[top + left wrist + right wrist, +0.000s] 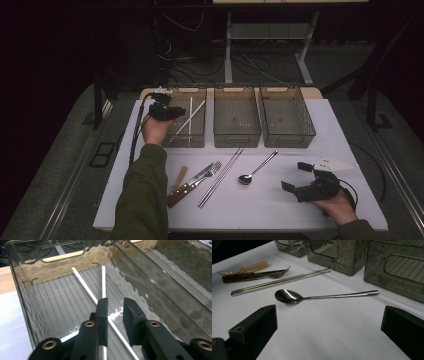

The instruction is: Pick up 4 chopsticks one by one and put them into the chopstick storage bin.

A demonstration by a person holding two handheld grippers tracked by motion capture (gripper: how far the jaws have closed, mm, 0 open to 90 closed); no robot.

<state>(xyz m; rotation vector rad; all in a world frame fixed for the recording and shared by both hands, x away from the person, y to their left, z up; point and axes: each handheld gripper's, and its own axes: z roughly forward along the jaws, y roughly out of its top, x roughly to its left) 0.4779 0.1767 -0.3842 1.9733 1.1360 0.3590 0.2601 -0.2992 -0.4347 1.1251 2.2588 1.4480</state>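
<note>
My left gripper (170,112) hovers over the left of three smoky clear bins (184,141). In the left gripper view its jaws (115,302) stand a little apart with nothing pressed between them. Two white chopsticks (85,285) lie crossed on the bin floor below, also seen from above (190,119). My right gripper (295,176) rests low over the white table at the right, jaws wide open (329,317) and empty. A steel spoon (287,295) lies just beyond them, its handle pointing towards the bins (255,171).
A pair of steel chopsticks (220,177), a fork (210,170), a brown-handled knife (180,192) and a pale wooden piece (181,175) lie on the white mat left of the spoon. The middle bin (236,137) and right bin (287,140) stand behind.
</note>
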